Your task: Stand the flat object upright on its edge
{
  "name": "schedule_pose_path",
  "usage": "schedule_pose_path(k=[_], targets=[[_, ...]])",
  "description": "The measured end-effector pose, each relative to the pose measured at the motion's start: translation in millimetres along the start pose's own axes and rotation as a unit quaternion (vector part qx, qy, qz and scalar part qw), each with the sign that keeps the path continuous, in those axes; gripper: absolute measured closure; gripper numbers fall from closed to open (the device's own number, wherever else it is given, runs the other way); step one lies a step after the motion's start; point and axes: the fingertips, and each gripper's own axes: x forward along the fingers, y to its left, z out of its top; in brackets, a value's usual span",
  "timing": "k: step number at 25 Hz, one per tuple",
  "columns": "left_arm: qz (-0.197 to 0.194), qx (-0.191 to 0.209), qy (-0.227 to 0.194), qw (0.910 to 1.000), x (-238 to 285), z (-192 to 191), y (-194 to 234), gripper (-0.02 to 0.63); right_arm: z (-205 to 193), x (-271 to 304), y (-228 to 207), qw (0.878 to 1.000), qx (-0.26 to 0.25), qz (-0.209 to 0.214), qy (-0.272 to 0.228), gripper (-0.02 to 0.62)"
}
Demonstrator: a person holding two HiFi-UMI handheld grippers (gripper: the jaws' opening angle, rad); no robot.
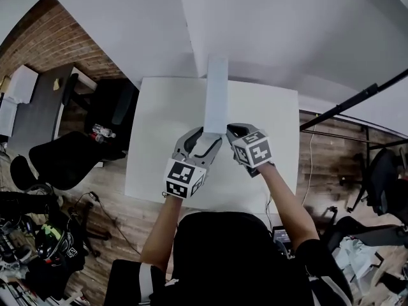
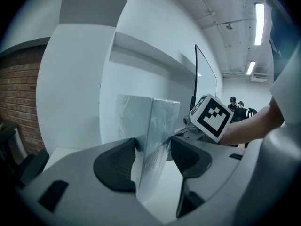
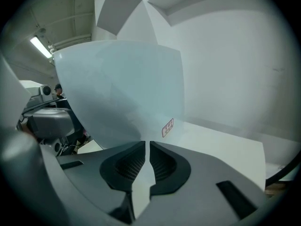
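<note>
My left gripper clamps wide across the thickness of the flat box, upright on the table, while my right gripper sits pinched shut beside it, apparently empty; it looks light, stiff and film-slick, so I'd grip low.

The pale, film-wrapped flat box stands upright on edge.

head view steeply down over white table, both gripper views close, level, opposite sides of flat white box
</note>
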Motion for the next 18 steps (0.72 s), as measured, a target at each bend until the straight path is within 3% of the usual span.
schedule_pose_path(k=[18], targets=[[0.004, -0.005, -0.010, 0.9999, 30, 10, 25, 0.357, 32, 21, -31, 0.999, 0.020, -0.032, -0.012, 0.541]])
